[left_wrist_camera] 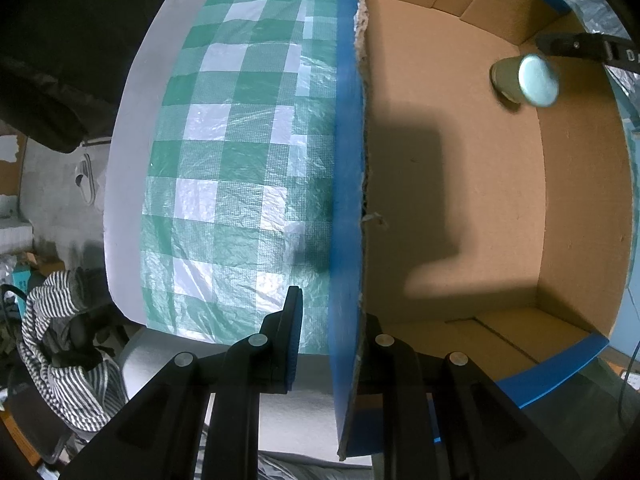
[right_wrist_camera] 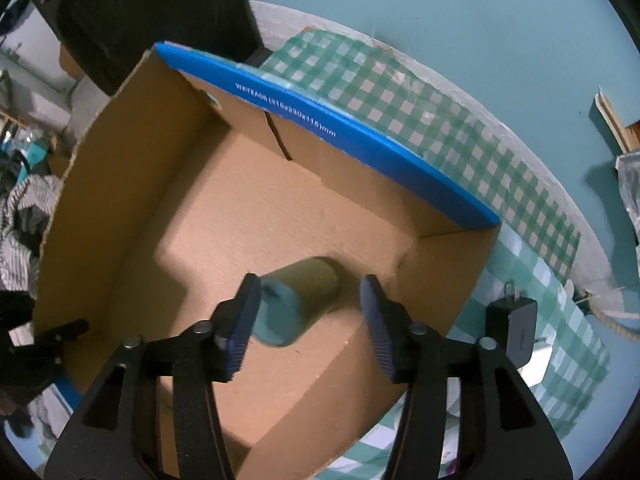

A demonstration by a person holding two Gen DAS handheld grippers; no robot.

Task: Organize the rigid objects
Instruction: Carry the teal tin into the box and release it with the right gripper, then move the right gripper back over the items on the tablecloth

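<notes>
An open cardboard box [left_wrist_camera: 460,200] with blue outer walls sits on a green checked cloth. A green can with a pale lid [left_wrist_camera: 524,80] is in the box's far right corner, tilted and blurred; in the right wrist view the can [right_wrist_camera: 296,304] lies between my fingers. My right gripper [right_wrist_camera: 308,312] is open, its pads apart from the can. My right gripper also shows in the left wrist view [left_wrist_camera: 580,48], above the can. My left gripper [left_wrist_camera: 332,340] straddles the box's left wall [left_wrist_camera: 348,200], one finger outside, one inside; the wall hides the inner pad.
The green checked cloth [left_wrist_camera: 240,160] covers a white table. A black charger [right_wrist_camera: 516,324] stands on the cloth right of the box. Striped clothing [left_wrist_camera: 60,340] lies off the table at left. A teal wall [right_wrist_camera: 480,20] is behind.
</notes>
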